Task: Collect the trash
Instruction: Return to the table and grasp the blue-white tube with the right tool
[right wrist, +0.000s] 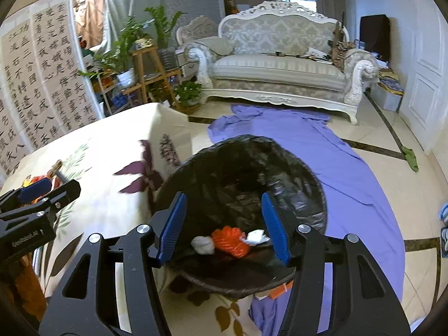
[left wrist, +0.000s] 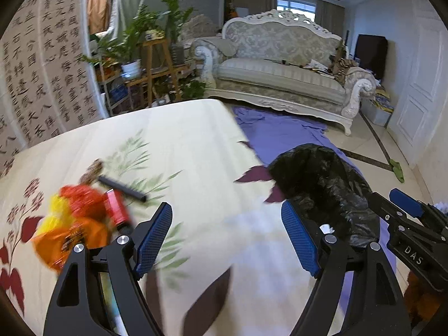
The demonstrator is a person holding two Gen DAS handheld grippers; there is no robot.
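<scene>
Your left tool (left wrist: 226, 235) gapes empty; the trash pile (left wrist: 81, 218) lies just left of it. Your right tool (right wrist: 224, 224) hangs parted above the black bag (right wrist: 240, 168).

"DAS" – white letters on right gripper (left wrist: 406, 207) body | "GenRobot.AI" – on left gripper (right wrist: 36, 193) body | Chinese calligraphy, black brush characters – wall scrolls (left wrist: 47, 64)
</scene>
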